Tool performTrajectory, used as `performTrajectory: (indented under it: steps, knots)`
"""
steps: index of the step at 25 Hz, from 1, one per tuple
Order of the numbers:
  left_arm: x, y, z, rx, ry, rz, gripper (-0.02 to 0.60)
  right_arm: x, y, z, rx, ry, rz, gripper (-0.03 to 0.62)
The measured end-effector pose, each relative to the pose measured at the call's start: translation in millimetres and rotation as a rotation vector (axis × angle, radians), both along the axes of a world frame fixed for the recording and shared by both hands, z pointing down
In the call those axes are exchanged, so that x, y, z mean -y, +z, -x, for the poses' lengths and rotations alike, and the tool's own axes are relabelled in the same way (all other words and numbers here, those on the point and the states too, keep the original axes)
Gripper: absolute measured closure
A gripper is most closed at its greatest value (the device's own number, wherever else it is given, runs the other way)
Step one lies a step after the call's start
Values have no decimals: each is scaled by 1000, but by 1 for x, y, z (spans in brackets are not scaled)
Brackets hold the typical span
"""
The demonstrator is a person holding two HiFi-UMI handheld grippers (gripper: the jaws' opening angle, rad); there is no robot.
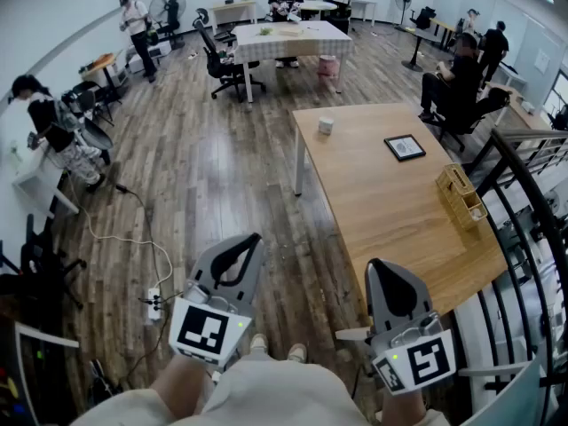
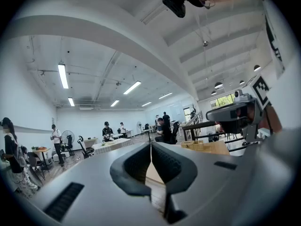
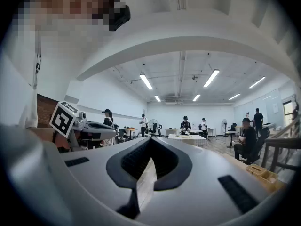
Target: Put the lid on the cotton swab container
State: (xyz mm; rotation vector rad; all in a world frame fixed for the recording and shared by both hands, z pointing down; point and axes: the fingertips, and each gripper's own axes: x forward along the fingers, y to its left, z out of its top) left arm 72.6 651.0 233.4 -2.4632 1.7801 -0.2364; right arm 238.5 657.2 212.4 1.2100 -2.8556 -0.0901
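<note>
Atop the wooden table (image 1: 373, 193) stands a container (image 1: 326, 125).

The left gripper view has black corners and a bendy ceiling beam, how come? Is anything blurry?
Left gripper view: the wide-angle lens bends the ceiling beam and leaves black corners; the light strips glow washed-out white. Right gripper view: same bending, and the blocky mosaic at top left was laid over afterwards. Head view: the edges of the table bow, all fairly sharp.
</note>
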Motion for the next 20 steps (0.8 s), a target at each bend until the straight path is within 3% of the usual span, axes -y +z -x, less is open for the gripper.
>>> performTrajectory:
  steps: [20]
  knots:
    - [13, 13, -19, 1, -26, 14, 555, 22, 25, -22, 23, -16, 49, 568]
